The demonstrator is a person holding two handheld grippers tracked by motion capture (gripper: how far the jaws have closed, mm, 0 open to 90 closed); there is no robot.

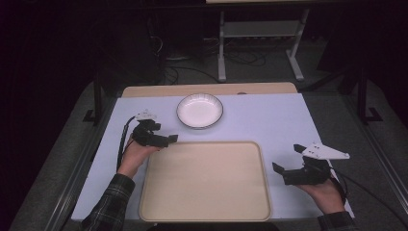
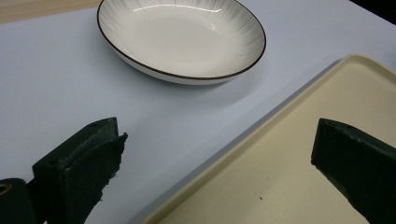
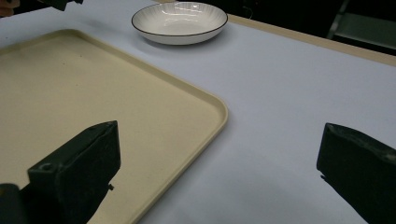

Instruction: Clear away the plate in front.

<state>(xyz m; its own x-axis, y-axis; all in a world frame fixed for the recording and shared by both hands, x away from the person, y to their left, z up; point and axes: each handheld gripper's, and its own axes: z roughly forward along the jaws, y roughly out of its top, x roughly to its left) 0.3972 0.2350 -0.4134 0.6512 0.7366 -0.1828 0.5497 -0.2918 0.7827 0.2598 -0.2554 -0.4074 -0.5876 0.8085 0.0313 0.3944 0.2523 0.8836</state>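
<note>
We hold our left gripper (image 1: 166, 139) just off the far left corner of the rectangular cream plastic tray (image 1: 205, 180), its jaws spread wide and holding nothing. Ahead of it, near but apart, sits the round white ceramic plate with a thin dark rim (image 1: 199, 110) on the pale blue tabletop (image 1: 269, 120), just beyond the tray's far edge. Our right gripper (image 1: 288, 161) hovers beside the tray's right edge, jaws likewise wide apart and empty
</note>
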